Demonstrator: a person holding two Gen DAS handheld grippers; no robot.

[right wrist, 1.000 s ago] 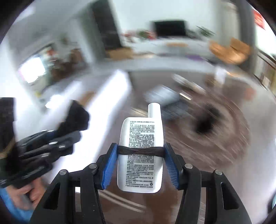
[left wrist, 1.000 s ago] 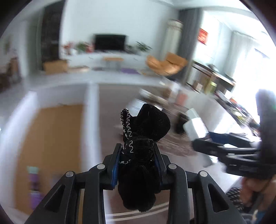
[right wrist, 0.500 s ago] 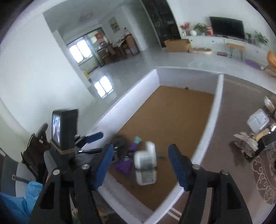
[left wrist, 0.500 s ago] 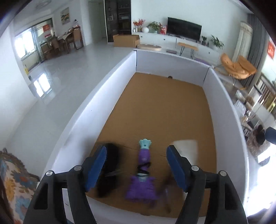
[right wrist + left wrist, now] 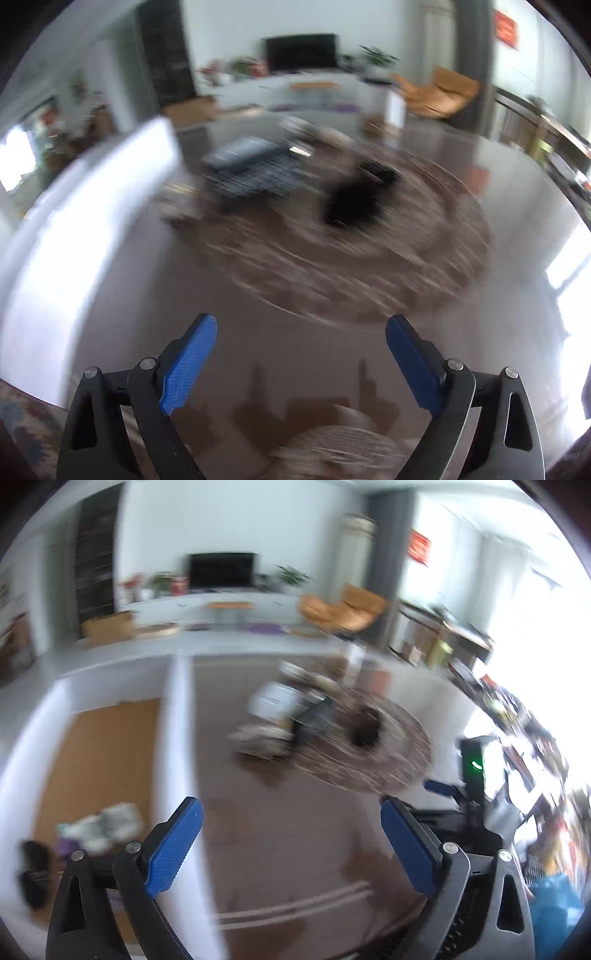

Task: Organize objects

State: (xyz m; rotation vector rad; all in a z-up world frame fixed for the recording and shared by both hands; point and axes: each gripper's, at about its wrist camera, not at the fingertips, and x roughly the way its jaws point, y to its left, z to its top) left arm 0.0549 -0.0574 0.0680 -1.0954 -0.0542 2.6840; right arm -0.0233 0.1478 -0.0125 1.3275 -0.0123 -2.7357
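My left gripper (image 5: pixel 291 814) is open and empty, over the brown floor beside the white-walled box (image 5: pixel 173 738). On the box's cardboard bottom lie the white bottle (image 5: pixel 110 821), a purple toy (image 5: pixel 66 847) and the black plush (image 5: pixel 33 871), all blurred. My right gripper (image 5: pixel 301 332) is open and empty above the floor; it also shows at the right of the left wrist view (image 5: pixel 443 790). A black object (image 5: pixel 354 199) lies on the round rug (image 5: pixel 369 251), with a dark blue item (image 5: pixel 247 166) at the rug's far left edge.
Both views are motion-blurred. The box's white wall (image 5: pixel 74 229) runs along the left of the right wrist view. Loose items (image 5: pixel 273 716) sit by the rug (image 5: pixel 369 753). An orange chair (image 5: pixel 343 609), a TV stand and a cluttered desk (image 5: pixel 498 701) lie beyond.
Both grippers went from shut on the black plush and the white bottle to open, with those two lying in the box. Both have since swung right, away from the box toward the rug.
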